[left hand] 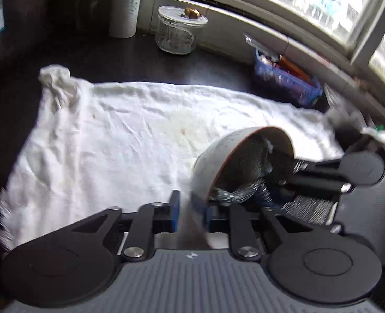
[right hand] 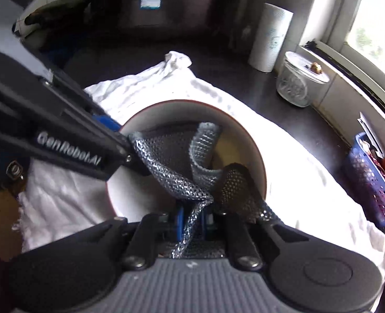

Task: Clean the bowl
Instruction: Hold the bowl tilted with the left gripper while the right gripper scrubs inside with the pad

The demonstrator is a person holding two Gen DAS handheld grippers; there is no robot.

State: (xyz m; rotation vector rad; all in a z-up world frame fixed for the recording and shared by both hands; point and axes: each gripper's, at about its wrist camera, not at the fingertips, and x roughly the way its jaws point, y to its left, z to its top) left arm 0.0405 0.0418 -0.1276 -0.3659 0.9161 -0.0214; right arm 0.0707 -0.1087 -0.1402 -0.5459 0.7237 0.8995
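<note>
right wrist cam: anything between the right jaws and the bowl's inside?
Yes: the silvery mesh scrubbing cloth. The right gripper pinches its tail, the rest bunches inside the bowl; right wrist view.

The bowl (left hand: pixel 213 156) is grey-white outside with a thin red-brown rim. It is tipped on its side above the white cloth (left hand: pixel 114 135), its mouth turned to the right. Inside it sits a silver mesh scrubbing cloth (right hand: pixel 166 161), crumpled and folded, one strip hanging out over the rim
</note>
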